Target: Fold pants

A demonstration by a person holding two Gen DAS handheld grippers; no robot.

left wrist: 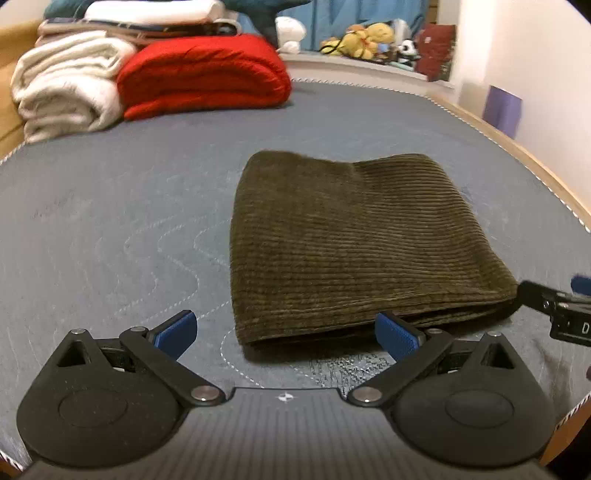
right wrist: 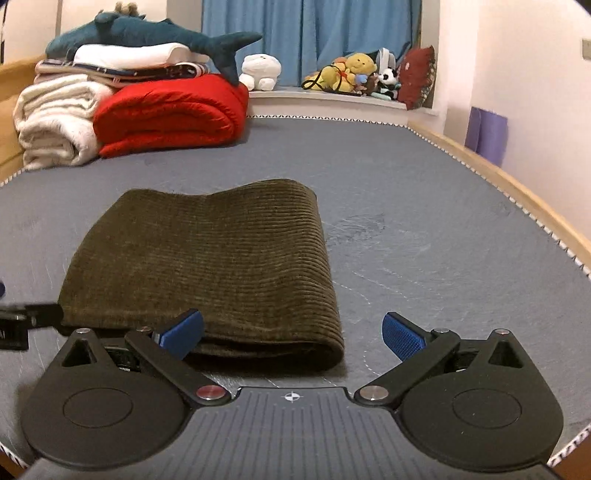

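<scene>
Olive corduroy pants (left wrist: 354,243) lie folded into a compact rectangle on the grey quilted mattress (left wrist: 110,221). My left gripper (left wrist: 288,334) stands open just in front of the near left corner of the bundle, its blue pads apart with nothing pressed between them. In the right wrist view the same pants (right wrist: 207,266) fill the middle left. My right gripper (right wrist: 293,334) is open at the bundle's near right corner, the pads not touching the cloth. Each gripper's tip shows at the edge of the other's view.
A red quilt (right wrist: 170,114), a rolled white blanket (right wrist: 51,118) and stacked linens with a plush shark (right wrist: 147,35) sit at the far left. Soft toys (right wrist: 354,75) line a ledge under blue curtains. The wooden bed rail (right wrist: 517,192) runs along the right.
</scene>
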